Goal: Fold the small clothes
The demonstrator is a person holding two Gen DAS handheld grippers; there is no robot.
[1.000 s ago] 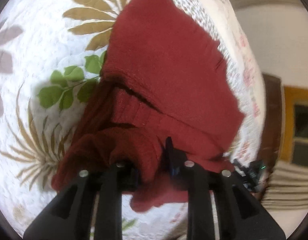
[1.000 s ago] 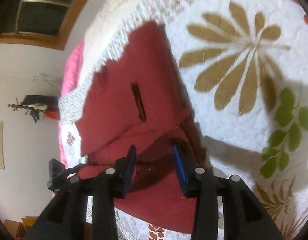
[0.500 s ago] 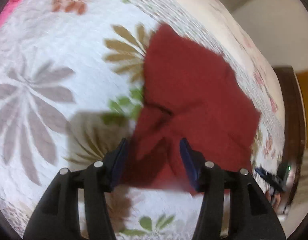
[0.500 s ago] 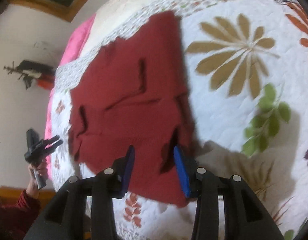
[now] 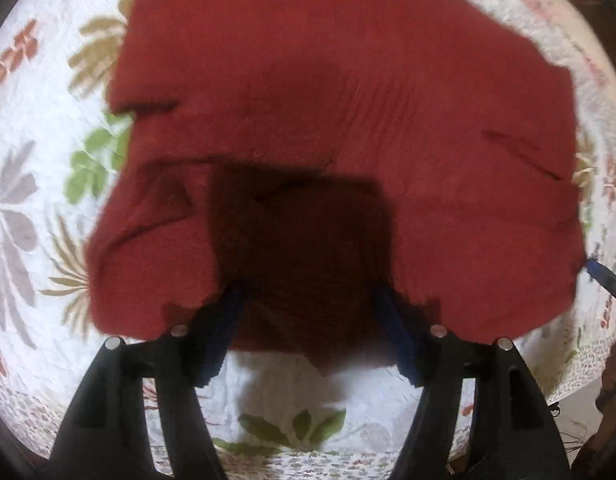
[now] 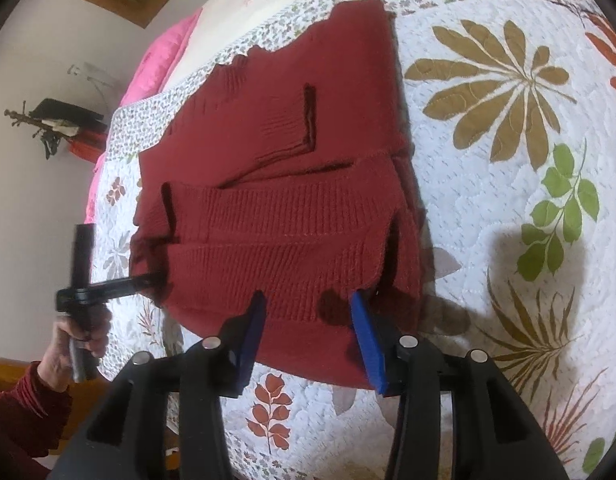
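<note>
Floral quilted bed point(image 6: 487, 208), folded red sweater point(image 6: 292, 216) on it

Dark red ribbed knit all over the sweater point(image 6: 292, 216) — deeper, almost maroon, under the shadow near its closest hem in the left wrist view point(image 5: 308, 128). White quilted bedspread point(image 6: 487, 208), printed with olive-brown palm-like leaves, bright green sprigs, rust-red leaf clusters and grey-mauve petals; small floral print of red and green along the far edge and the near edge. Hot pink cloth point(image 6: 156, 60) past the far left corner. Black frames and blue pads on the right gripper point(image 6: 308, 312) and the left gripper point(image 5: 311, 304). Dark red sleeve point(image 6: 24, 412) on the person's arm — close in shade to the sweater.
</note>
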